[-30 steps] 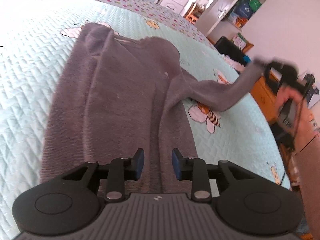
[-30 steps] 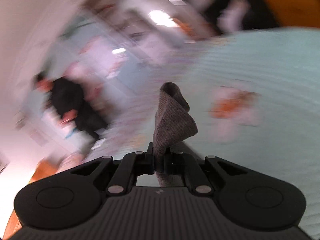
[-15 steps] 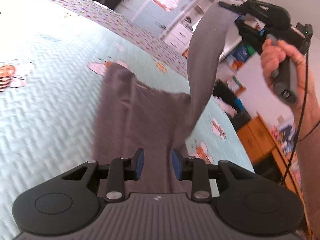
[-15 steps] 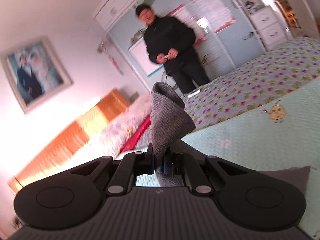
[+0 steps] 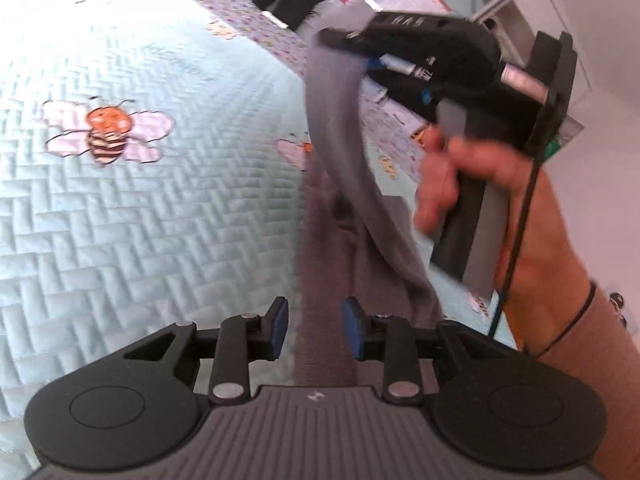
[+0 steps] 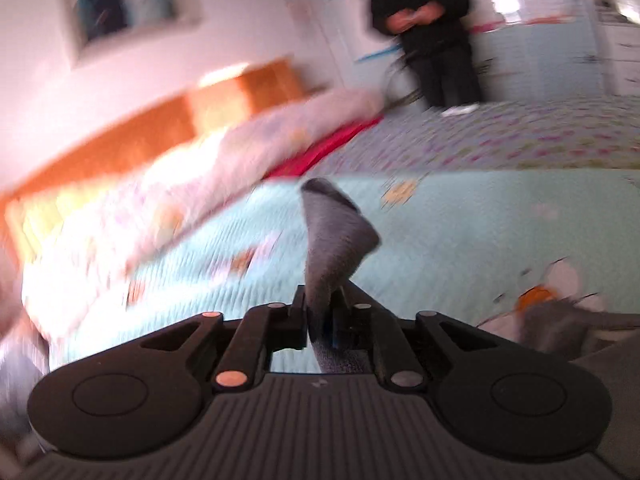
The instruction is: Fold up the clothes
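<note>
Sleeve-folding is the step in hand, judging by how things are lying: the right gripper [image 5: 332,36] is clamping the cuff end of the grey garment [image 5: 320,280], and the sleeve [image 5: 340,140] is hanging from it in a long strip above the garment's body, which is lying flat on the pale blue quilted bedspread [image 5: 140,220]. In the right wrist view the cuff [image 6: 336,240] is sticking up between the 2 pinched fingers of that gripper [image 6: 320,312]. The left gripper [image 5: 316,328] is hovering low over the near edge of the cloth with its jaws apart, gripping nothing.

The next move is probably calling for the sleeve to be laid across the body and released without dragging the cloth underneath.

Much is staying hidden: the garment's far end, its other sleeve and most of its outline are cut off or blurred. A person in dark clothes [image 6: 424,20] is standing beyond the bed.
</note>
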`<state>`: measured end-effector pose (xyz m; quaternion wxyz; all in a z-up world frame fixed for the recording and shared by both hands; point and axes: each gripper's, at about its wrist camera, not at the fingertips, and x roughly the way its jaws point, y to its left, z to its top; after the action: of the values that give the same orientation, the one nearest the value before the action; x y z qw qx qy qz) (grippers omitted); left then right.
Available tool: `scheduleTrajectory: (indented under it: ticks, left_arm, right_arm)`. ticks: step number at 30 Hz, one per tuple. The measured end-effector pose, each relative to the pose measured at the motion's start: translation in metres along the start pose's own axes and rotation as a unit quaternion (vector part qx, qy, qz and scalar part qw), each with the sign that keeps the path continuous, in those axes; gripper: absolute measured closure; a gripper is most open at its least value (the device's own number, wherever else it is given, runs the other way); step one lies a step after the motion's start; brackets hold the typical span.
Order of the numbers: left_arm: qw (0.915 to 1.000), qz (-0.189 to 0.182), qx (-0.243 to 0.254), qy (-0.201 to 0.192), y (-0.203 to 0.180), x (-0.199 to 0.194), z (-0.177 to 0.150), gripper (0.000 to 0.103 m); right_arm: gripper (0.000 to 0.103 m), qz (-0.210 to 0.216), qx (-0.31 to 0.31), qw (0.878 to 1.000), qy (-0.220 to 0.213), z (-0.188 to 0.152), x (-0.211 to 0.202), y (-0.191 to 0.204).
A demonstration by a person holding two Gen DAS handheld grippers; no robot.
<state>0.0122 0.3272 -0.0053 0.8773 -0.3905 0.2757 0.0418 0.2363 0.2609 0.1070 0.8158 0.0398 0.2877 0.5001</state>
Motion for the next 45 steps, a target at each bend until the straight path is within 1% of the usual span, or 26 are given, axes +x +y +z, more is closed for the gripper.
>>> scheduleTrajectory:
  ticks: [1,3,4,6,8,10,11,12,13,14,15,17,18,19,20,21,23,24,25,27,29,32,35,39,42,45]
  left_arm:
    - [1.0,0.001,-0.005,-0.001,0.002,0.001,0.0,0.071]
    - [0.9999,0.002,-0.014,-0.003,0.007,0.004,0.001,0.071]
    - [0.9998,0.003,-0.018,-0.004,0.009,0.006,0.002,0.071]
    - [0.9996,0.004,-0.028,-0.007,0.013,0.008,0.003,0.071]
    - [0.999,0.004,-0.042,-0.013,0.018,0.012,0.005,0.07]
    - [0.9976,0.003,-0.061,-0.032,0.023,0.015,0.011,0.066]
    - [0.9966,0.011,-0.072,-0.039,0.025,0.018,0.013,0.065]
    - [0.9952,0.025,-0.084,-0.044,0.028,0.022,0.015,0.062]
    - [0.9935,0.038,-0.095,-0.05,0.031,0.025,0.017,0.057]
    - [0.9914,0.052,-0.107,-0.055,0.033,0.028,0.02,0.054]
    - [0.989,0.065,-0.118,-0.06,0.036,0.032,0.022,0.053]
    - [0.9841,0.071,-0.152,-0.06,0.042,0.039,0.023,0.053]
    - [0.982,0.069,-0.164,-0.063,0.044,0.043,0.023,0.053]
    - [0.9791,0.077,-0.174,-0.071,0.045,0.047,0.024,0.053]
    - [0.9755,0.089,-0.184,-0.082,0.046,0.05,0.026,0.053]
    - [0.9716,0.096,-0.196,-0.093,0.049,0.054,0.029,0.053]
    - [0.964,0.107,-0.217,-0.11,0.054,0.061,0.036,0.056]
    - [0.9609,0.113,-0.223,-0.118,0.055,0.065,0.041,0.07]
    - [0.9604,0.123,-0.214,-0.129,0.053,0.067,0.046,0.097]
    - [0.9612,0.143,-0.177,-0.155,0.048,0.068,0.057,0.096]
    - [0.9627,0.149,-0.14,-0.177,0.043,0.067,0.067,0.096]
    - [0.9711,0.141,-0.081,-0.175,0.037,0.075,0.085,0.096]
    - [0.9762,0.123,-0.045,-0.173,0.034,0.084,0.104,0.096]
    - [0.9783,0.097,-0.004,-0.183,0.012,0.093,0.131,0.096]
    - [0.9783,0.079,0.029,-0.189,-0.013,0.101,0.146,0.096]
    - [0.9777,0.062,0.06,-0.191,-0.04,0.108,0.159,0.096]
  right_arm:
    - [0.085,0.013,-0.002,1.0,0.012,-0.008,0.004,-0.001]
    - [0.076,0.042,-0.001,0.999,0.029,-0.021,0.0,-0.003]
    - [0.071,0.055,0.013,0.998,0.023,-0.024,-0.013,-0.01]
    - [0.07,0.081,0.042,0.996,0.009,-0.03,-0.039,-0.023]
    - [0.066,0.079,0.092,0.992,-0.034,-0.035,-0.08,-0.045]
    - [0.065,0.052,0.127,0.988,-0.065,-0.045,-0.121,-0.082]
    - [0.065,0.038,0.145,0.986,-0.08,-0.049,-0.142,-0.101]
    - [0.065,0.006,0.147,0.986,-0.084,-0.058,-0.16,-0.117]
    - [0.065,-0.016,0.165,0.983,-0.083,-0.069,-0.176,-0.132]
    - [0.065,-0.037,0.183,0.979,-0.082,-0.081,-0.191,-0.148]
    - [0.065,-0.058,0.201,0.974,-0.081,-0.093,-0.206,-0.163]
    - [0.068,-0.1,0.237,0.963,-0.079,-0.116,-0.236,-0.193]
    - [0.072,-0.099,0.259,0.957,-0.08,-0.127,-0.242,-0.201]
    - [0.078,-0.099,0.281,0.951,-0.082,-0.138,-0.248,-0.209]
    - [0.08,-0.098,0.303,0.944,-0.084,-0.148,-0.254,-0.216]
    - [0.08,-0.096,0.314,0.941,-0.084,-0.156,-0.254,-0.219]
    - [0.087,-0.09,0.331,0.935,-0.088,-0.164,-0.251,-0.222]
    - [0.088,-0.085,0.337,0.933,-0.091,-0.165,-0.248,-0.223]
    - [0.088,-0.081,0.342,0.931,-0.094,-0.167,-0.246,-0.225]
    - [0.089,-0.071,0.353,0.927,-0.1,-0.169,-0.241,-0.227]
    - [0.09,-0.071,0.36,0.927,-0.082,-0.171,-0.222,-0.229]
    - [0.092,-0.081,0.361,0.928,-0.045,-0.187,-0.203,-0.235]
    - [0.088,-0.104,0.305,0.946,-0.046,-0.183,-0.207,-0.214]
    - [0.088,-0.135,0.228,0.963,-0.048,-0.178,-0.212,-0.186]
    - [0.088,-0.157,0.168,0.972,-0.049,-0.174,-0.216,-0.165]
    - [0.087,-0.179,0.109,0.977,-0.049,-0.171,-0.22,-0.144]
